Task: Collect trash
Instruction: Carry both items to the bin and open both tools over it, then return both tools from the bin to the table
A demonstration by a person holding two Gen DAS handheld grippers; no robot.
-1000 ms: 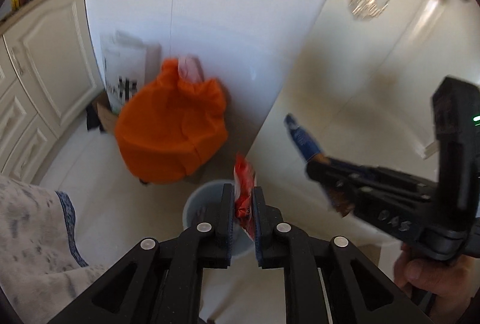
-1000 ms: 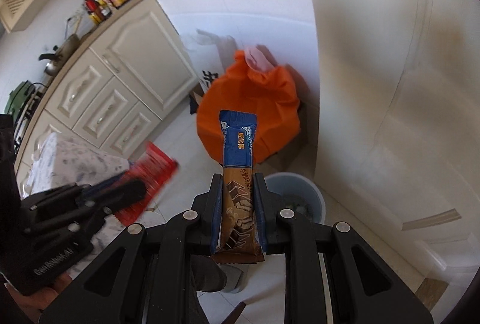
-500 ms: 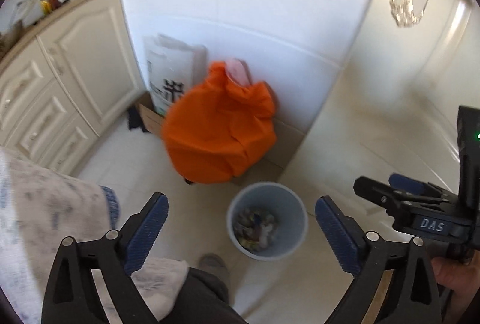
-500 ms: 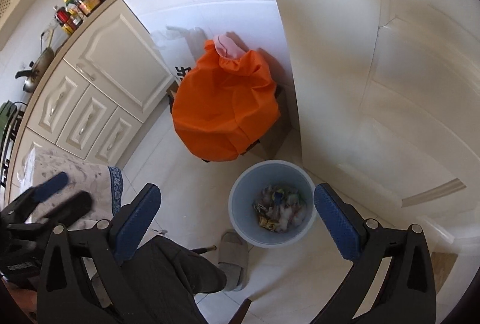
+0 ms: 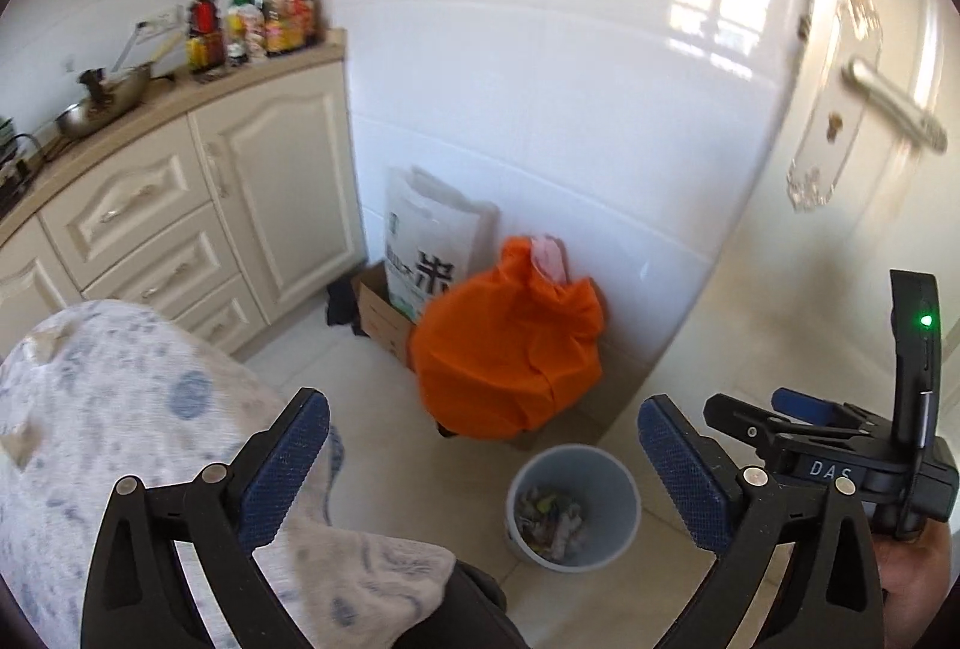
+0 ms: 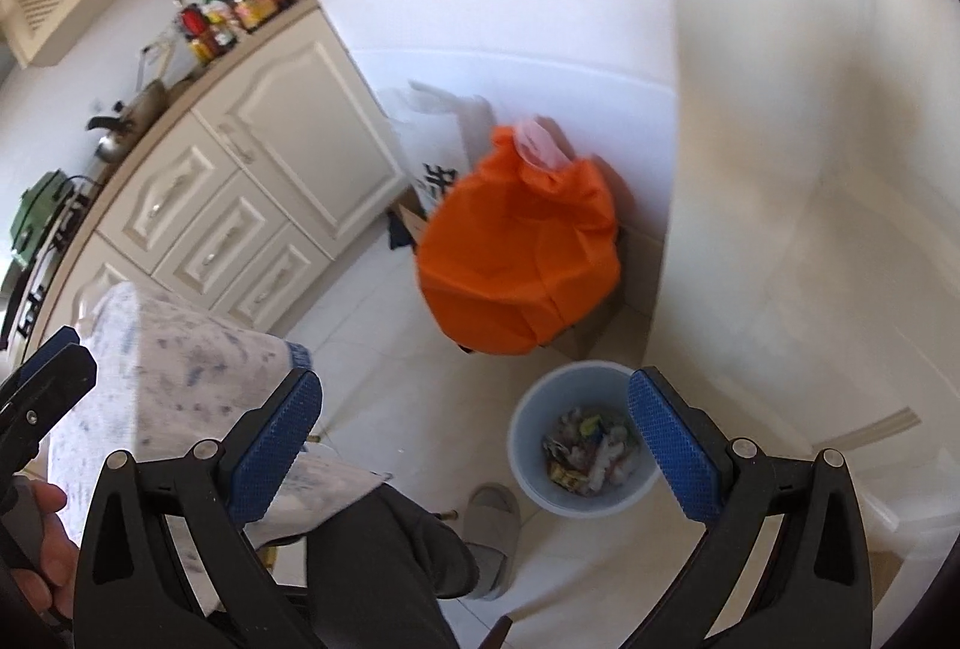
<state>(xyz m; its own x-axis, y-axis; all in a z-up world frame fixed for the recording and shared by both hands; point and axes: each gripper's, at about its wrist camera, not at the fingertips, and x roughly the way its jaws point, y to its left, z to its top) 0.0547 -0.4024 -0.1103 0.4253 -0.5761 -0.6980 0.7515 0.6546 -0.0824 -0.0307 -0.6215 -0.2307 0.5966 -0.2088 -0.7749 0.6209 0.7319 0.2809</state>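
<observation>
Both grippers stand empty now; 1 second ago the left gripper (image 5: 483, 463) was clamped on a red snack wrapper and the right gripper (image 6: 474, 445) on a long blue-and-brown snack wrapper, both held above the round pale-blue plastic waste bin (image 6: 579, 439); the jaws of both have just been opening, and they now stand spread as wide as they go with nothing between the blue textured pads (image 5: 285, 460). Neither wrapper is in the air or on the pale tiled floor (image 6: 390, 409) around the bin; the bin holds a jumble of crumpled coloured wrappers and paper (image 6: 588, 448), so the 2 pieces most likely lie among them, though they cannot be picked out singly. The bin sits on the floor just in front of a bulging orange cloth bag (image 6: 519, 253), beside the person's grey slipper (image 6: 492, 523); in the left view the bin now sits lower and smaller than half a second ago, with the cream cabinets (image 5: 198, 229) and the worktop (image 5: 180, 90) carrying bottles (image 5: 252, 18) showing; so both hands are drawing up and away. That reads as 1 drop finished for each hand; the next job is probably to look for further litter, none of which shows here.
</observation>
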